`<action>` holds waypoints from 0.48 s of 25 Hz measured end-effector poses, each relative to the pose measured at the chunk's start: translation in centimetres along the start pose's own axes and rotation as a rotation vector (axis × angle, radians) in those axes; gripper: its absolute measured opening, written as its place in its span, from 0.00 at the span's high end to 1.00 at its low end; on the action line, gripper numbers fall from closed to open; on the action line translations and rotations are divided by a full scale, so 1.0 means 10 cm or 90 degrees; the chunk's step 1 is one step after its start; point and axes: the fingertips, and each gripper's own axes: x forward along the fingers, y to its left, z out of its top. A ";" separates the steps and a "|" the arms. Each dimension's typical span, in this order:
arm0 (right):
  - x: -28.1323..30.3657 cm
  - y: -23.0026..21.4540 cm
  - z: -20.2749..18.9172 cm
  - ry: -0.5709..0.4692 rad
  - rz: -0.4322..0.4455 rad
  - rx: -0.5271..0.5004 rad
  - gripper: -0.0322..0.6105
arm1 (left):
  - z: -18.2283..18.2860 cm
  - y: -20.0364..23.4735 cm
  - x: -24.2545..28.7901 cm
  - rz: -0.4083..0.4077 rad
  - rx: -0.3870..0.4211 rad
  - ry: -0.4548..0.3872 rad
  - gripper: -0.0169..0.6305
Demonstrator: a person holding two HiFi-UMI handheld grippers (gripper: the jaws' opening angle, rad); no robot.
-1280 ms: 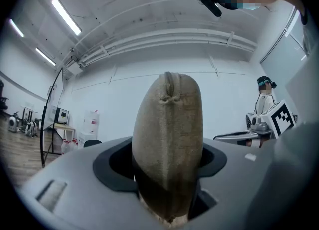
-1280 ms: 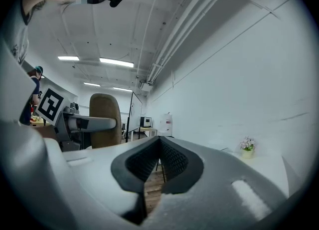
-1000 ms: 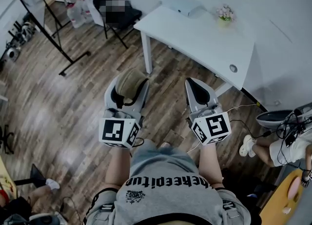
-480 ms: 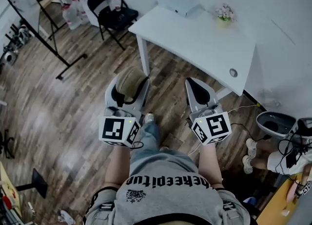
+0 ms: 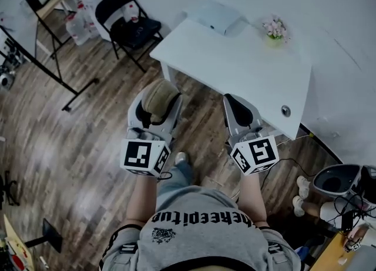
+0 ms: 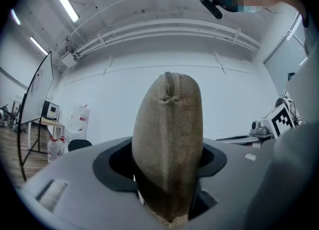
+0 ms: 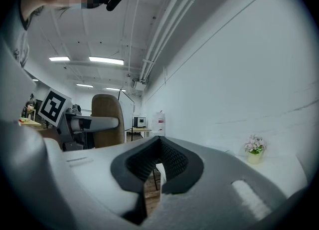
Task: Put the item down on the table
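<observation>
A floor of brown wood planks (image 5: 76,140) runs under white walls. Ahead of both grippers stands a smooth white rectangular table (image 5: 247,70). At its far edge, beyond the right gripper, sit a flat white boxy device (image 5: 216,16) and a small pot of pink flowers (image 5: 274,29). A black folding chair (image 5: 130,24) stands by the wall ahead of the left gripper.

The left gripper (image 5: 156,106), grey-shelled with black padded jaws, is clamped on a tan oval pouch of coarse woven cloth (image 5: 160,94). In the left gripper view the pouch (image 6: 168,134) stands upright between the jaws, rounded at the top with a stitched seam down its middle. Its lower end is sunk into the dark gap, and the jaws (image 6: 167,174) hold it on both sides. The pouch is held up in the air over the floor, short of the table's near edge.

The right gripper (image 5: 237,106), just beside the left and level with it, has its ribbed black jaws (image 7: 155,161) drawn together with nothing between them. Only a thin slit shows the floor below.
</observation>
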 end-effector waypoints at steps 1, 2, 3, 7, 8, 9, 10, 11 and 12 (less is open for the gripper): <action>0.12 -0.05 0.01 -0.001 -0.004 0.002 0.95 | 0.00 0.08 0.11 -0.004 0.000 0.001 0.49; 0.24 -0.10 0.01 -0.002 -0.008 0.003 0.95 | 0.00 0.16 0.22 -0.010 0.001 0.001 0.49; 0.36 -0.14 0.02 -0.004 -0.012 0.003 0.95 | 0.00 0.24 0.33 -0.015 0.002 0.001 0.49; 0.77 -0.30 0.04 -0.012 -0.028 0.003 0.95 | -0.02 0.52 0.73 -0.038 0.002 0.004 0.49; 0.86 -0.33 0.05 -0.015 -0.032 0.003 0.95 | -0.03 0.57 0.81 -0.045 0.002 0.006 0.49; 0.93 -0.35 0.05 -0.017 -0.034 0.002 0.95 | -0.05 0.62 0.89 -0.053 0.003 0.009 0.49; 0.99 -0.37 0.05 -0.020 -0.036 0.003 0.95 | -0.07 0.66 0.96 -0.059 0.005 0.012 0.49; 1.06 -0.40 0.05 -0.023 -0.037 0.003 0.95 | -0.09 0.71 1.03 -0.064 0.006 0.015 0.49; 1.12 -0.42 0.04 -0.024 -0.039 0.005 0.95 | -0.10 0.75 1.10 -0.068 0.006 0.017 0.49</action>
